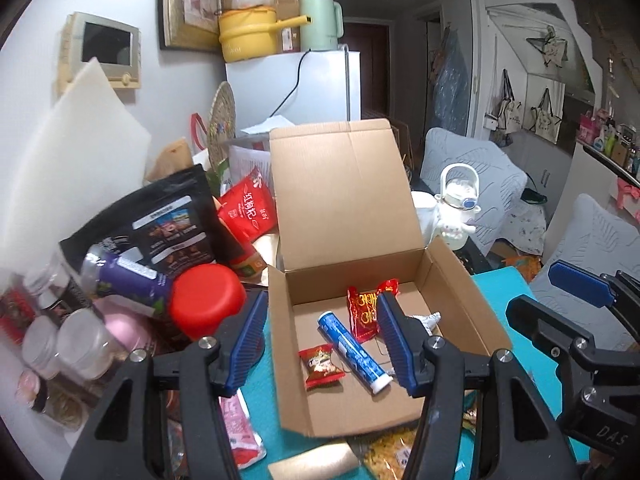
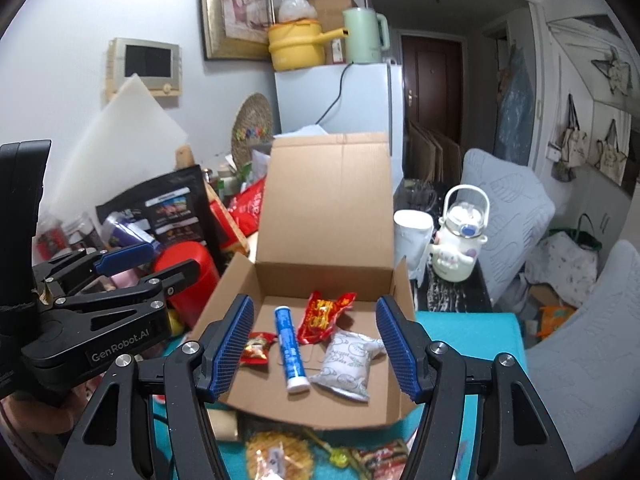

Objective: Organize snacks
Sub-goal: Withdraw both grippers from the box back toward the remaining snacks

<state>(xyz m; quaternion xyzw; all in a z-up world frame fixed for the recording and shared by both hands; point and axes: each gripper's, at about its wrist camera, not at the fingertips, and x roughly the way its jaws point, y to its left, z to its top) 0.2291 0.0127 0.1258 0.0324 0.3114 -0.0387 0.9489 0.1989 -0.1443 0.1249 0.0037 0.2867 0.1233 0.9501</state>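
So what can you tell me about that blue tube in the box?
The blue tube is a slim cylinder with a white cap at its near end and pale print along its side. It lies flat on the floor of the open cardboard box, between a small red candy and a white packet. Nothing grips it.

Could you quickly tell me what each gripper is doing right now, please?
Left gripper: open, holding nothing, above the cardboard box.
Right gripper: open, holding nothing.
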